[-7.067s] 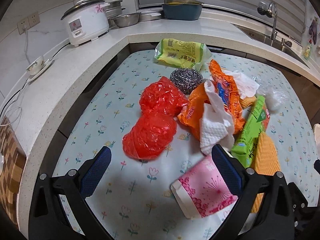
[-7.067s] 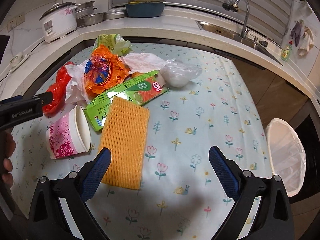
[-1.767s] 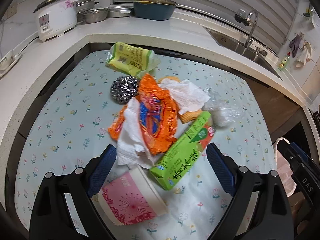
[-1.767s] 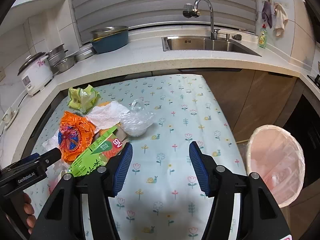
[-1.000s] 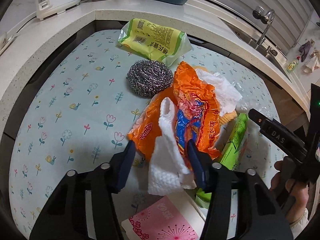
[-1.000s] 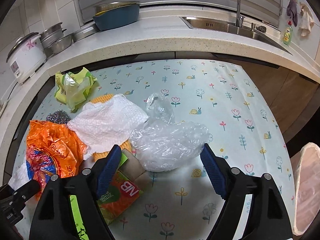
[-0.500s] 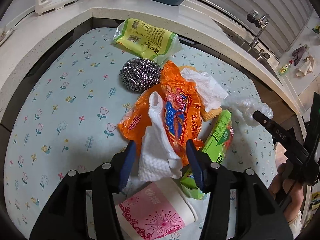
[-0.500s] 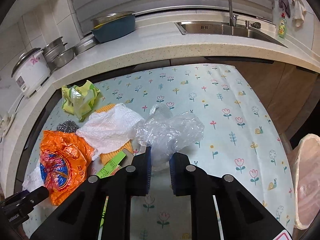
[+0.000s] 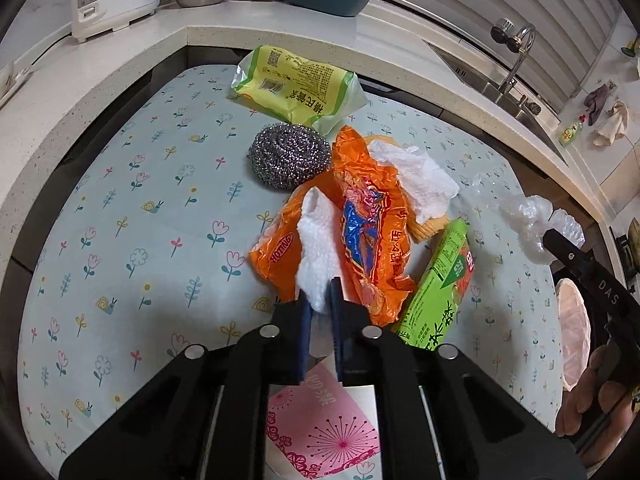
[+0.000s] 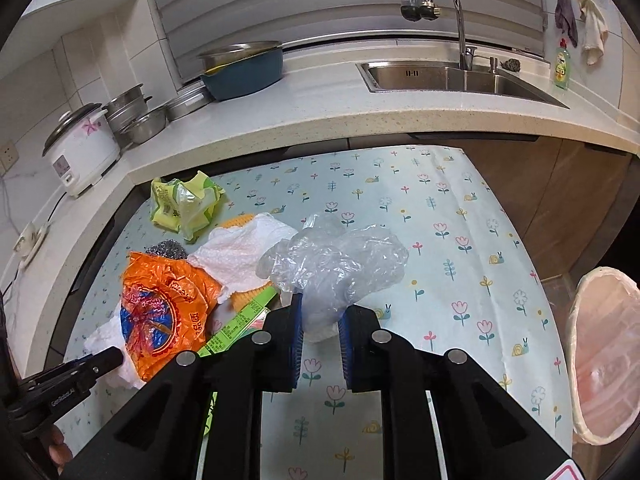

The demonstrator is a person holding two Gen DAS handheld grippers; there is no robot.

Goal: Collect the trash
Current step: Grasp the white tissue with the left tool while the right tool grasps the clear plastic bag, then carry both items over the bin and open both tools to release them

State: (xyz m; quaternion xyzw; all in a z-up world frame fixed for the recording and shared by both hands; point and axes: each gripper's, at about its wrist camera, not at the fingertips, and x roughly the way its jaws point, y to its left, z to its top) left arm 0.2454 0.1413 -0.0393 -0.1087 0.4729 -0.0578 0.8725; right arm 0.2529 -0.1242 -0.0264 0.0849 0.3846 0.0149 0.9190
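Orange wrapper, green carton, floral pale-blue tablecloth.

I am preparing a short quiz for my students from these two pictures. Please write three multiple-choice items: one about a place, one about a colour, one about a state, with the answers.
1. Where does the steel scourer lie?
A. in the sink
B. on the table beside the orange wrapper
C. inside the bin

2. What colour is the long carton?
A. green
B. blue
C. black

3. What is the right gripper doing?
A. standing open over the bin
B. shut on the clear plastic bag
C. holding the pink cup

Answers: 1 B, the scourer touches the wrapper's edge on the flowered cloth. 2 A, the carton's sides are bright green. 3 B, the blue pads pinch the clear film.
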